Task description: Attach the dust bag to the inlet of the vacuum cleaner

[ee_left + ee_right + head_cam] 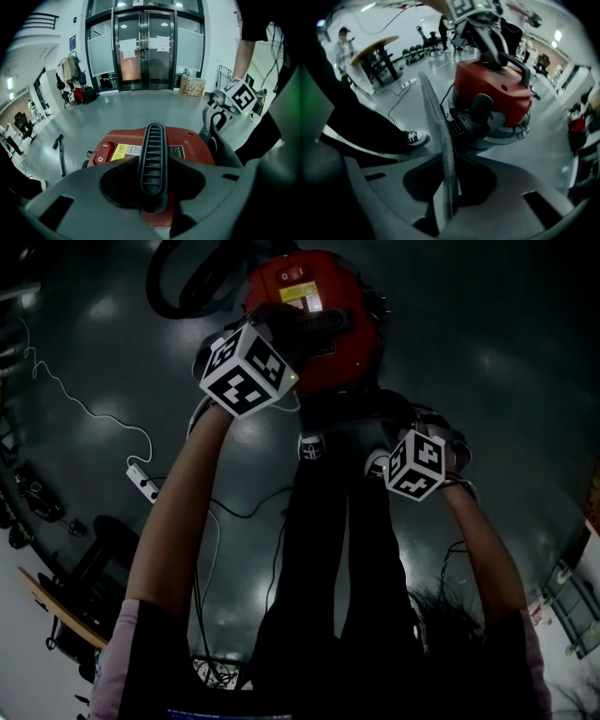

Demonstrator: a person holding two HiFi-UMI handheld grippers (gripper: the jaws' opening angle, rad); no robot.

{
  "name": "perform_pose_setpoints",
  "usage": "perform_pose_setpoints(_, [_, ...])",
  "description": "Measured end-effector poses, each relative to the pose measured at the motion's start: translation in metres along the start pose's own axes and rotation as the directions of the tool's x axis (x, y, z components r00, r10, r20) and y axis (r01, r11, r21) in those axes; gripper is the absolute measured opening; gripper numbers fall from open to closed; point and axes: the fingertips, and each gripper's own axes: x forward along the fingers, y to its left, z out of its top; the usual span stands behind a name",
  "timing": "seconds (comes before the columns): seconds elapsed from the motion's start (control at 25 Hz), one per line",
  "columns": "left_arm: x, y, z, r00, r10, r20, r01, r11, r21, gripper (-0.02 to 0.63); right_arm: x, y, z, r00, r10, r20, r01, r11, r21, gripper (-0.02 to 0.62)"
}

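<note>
The red vacuum cleaner stands on the grey floor in front of the person's feet. My left gripper is shut on its black ribbed carry handle; the right gripper view shows that gripper on top of the vacuum. My right gripper is shut on the thin grey edge of the dust bag, which stands upright between its jaws, a little short of the vacuum. A black round fitting sits on the vacuum's near side. In the head view the right gripper's marker cube is low beside the vacuum.
The person's black trouser legs and a shoe stand close to the vacuum. A black hose curls behind it. A white power strip with cable lies on the floor to the left. A metal tube lies on the floor; glass doors stand beyond.
</note>
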Motion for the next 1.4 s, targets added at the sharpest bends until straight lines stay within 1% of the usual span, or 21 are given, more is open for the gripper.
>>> perform_pose_setpoints(0.08, [0.000, 0.000, -0.001, 1.000, 0.001, 0.000, -0.001, 1.000, -0.001, 0.147, 0.002, -0.002, -0.003, 0.996, -0.081, -0.033, 0.078, 0.993, -0.094, 0.069])
perform_pose_setpoints(0.12, [0.000, 0.000, -0.001, 1.000, 0.002, 0.000, -0.002, 1.000, -0.001, 0.147, 0.002, -0.004, -0.003, 0.995, -0.094, -0.037, 0.091, 0.993, -0.074, 0.069])
perform_pose_setpoints(0.2, [0.000, 0.000, -0.001, 1.000, 0.002, 0.001, -0.002, 1.000, -0.003, 0.147, 0.002, -0.006, -0.004, 0.996, -0.081, -0.023, 0.083, 0.993, 0.090, 0.069])
perform_pose_setpoints(0.32, [0.001, 0.000, -0.001, 1.000, 0.002, 0.003, -0.002, 1.000, -0.004, 0.147, 0.002, -0.007, -0.004, 0.998, -0.057, 0.019, 0.047, 0.935, 0.351, 0.071])
perform_pose_setpoints(0.4, [0.001, 0.000, -0.001, 1.000, 0.002, 0.005, -0.002, 1.000, -0.005, 0.147, 0.002, -0.006, -0.004, 0.999, -0.041, 0.028, 0.025, 0.902, 0.432, 0.071])
perform_pose_setpoints(0.48, [0.002, 0.000, 0.001, 1.000, 0.002, 0.007, -0.002, 1.000, -0.005, 0.147, 0.002, -0.007, -0.004, 0.999, -0.034, -0.002, 0.033, 0.926, 0.376, 0.071])
perform_pose_setpoints(0.56, [0.002, 0.000, 0.001, 1.000, 0.005, 0.006, -0.005, 1.000, -0.006, 0.147, 0.004, -0.009, -0.003, 0.997, -0.038, -0.064, 0.050, 0.978, 0.203, 0.071])
perform_pose_setpoints(0.6, [0.001, 0.000, 0.000, 1.000, 0.006, 0.005, -0.006, 1.000, -0.008, 0.147, 0.006, -0.010, -0.003, 0.996, -0.026, -0.087, 0.040, 0.986, 0.163, 0.071])
perform_pose_setpoints(0.64, [0.002, 0.000, -0.001, 1.000, 0.007, 0.003, -0.007, 1.000, -0.009, 0.147, 0.007, -0.011, -0.003, 0.996, 0.002, -0.094, 0.016, 0.981, 0.194, 0.071])
perform_pose_setpoints(0.68, [0.002, 0.000, -0.001, 1.000, 0.006, 0.001, -0.006, 1.000, -0.010, 0.147, 0.008, -0.013, -0.003, 0.996, 0.039, -0.085, -0.014, 0.961, 0.277, 0.071])
perform_pose_setpoints(0.76, [0.003, 0.000, -0.001, 1.000, 0.005, -0.001, -0.005, 1.000, -0.012, 0.147, 0.009, -0.015, -0.007, 0.995, 0.097, -0.036, -0.068, 0.878, 0.475, 0.072])
perform_pose_setpoints(0.84, [0.002, 0.000, 0.001, 1.000, 0.007, 0.001, -0.007, 1.000, -0.014, 0.147, 0.009, -0.013, -0.008, 0.993, 0.119, -0.003, -0.095, 0.811, 0.577, 0.072])
perform_pose_setpoints(0.88, [0.001, 0.000, 0.002, 1.000, 0.010, 0.002, -0.010, 1.000, -0.014, 0.147, 0.008, -0.014, -0.008, 0.993, 0.117, -0.011, -0.091, 0.824, 0.559, 0.074])
perform_pose_setpoints(1.0, [0.000, -0.001, 0.003, 1.000, 0.014, 0.000, -0.014, 1.000, -0.016, 0.147, 0.005, -0.015, -0.002, 0.990, 0.076, -0.115, -0.045, 0.966, 0.253, 0.080])
perform_pose_setpoints(1.04, [0.000, -0.002, 0.002, 1.000, 0.013, -0.002, -0.013, 1.000, -0.018, 0.147, 0.006, -0.015, -0.001, 0.987, 0.079, -0.138, -0.050, 0.978, 0.204, 0.080])
perform_pose_setpoints(1.08, [0.001, -0.002, 0.002, 1.000, 0.011, -0.002, -0.011, 1.000, -0.019, 0.147, 0.007, -0.016, -0.003, 0.985, 0.105, -0.138, -0.069, 0.968, 0.242, 0.080])
perform_pose_setpoints(1.12, [0.002, -0.001, 0.001, 1.000, 0.010, -0.002, -0.010, 1.000, -0.020, 0.147, 0.009, -0.018, -0.007, 0.983, 0.143, -0.117, -0.095, 0.934, 0.343, 0.080])
perform_pose_setpoints(1.2, [0.001, 0.000, 0.001, 1.000, 0.012, -0.003, -0.012, 1.000, -0.022, 0.147, 0.013, -0.019, -0.015, 0.976, 0.217, -0.035, -0.157, 0.800, 0.579, 0.080])
perform_pose_setpoints(1.24, [0.001, 0.000, 0.001, 1.000, 0.013, -0.004, -0.013, 1.000, -0.024, 0.147, 0.014, -0.018, -0.016, 0.971, 0.237, -0.004, -0.179, 0.744, 0.644, 0.080])
perform_pose_setpoints(1.28, [0.000, 0.000, 0.001, 1.000, 0.014, -0.006, -0.014, 1.000, -0.025, 0.147, 0.013, -0.018, -0.014, 0.971, 0.240, -0.005, -0.180, 0.741, 0.647, 0.080])
perform_pose_setpoints(1.4, [0.002, -0.001, 0.002, 1.000, 0.010, -0.009, -0.011, 1.000, -0.028, 0.147, 0.007, -0.020, -0.004, 0.981, 0.152, -0.123, -0.093, 0.916, 0.390, 0.080])
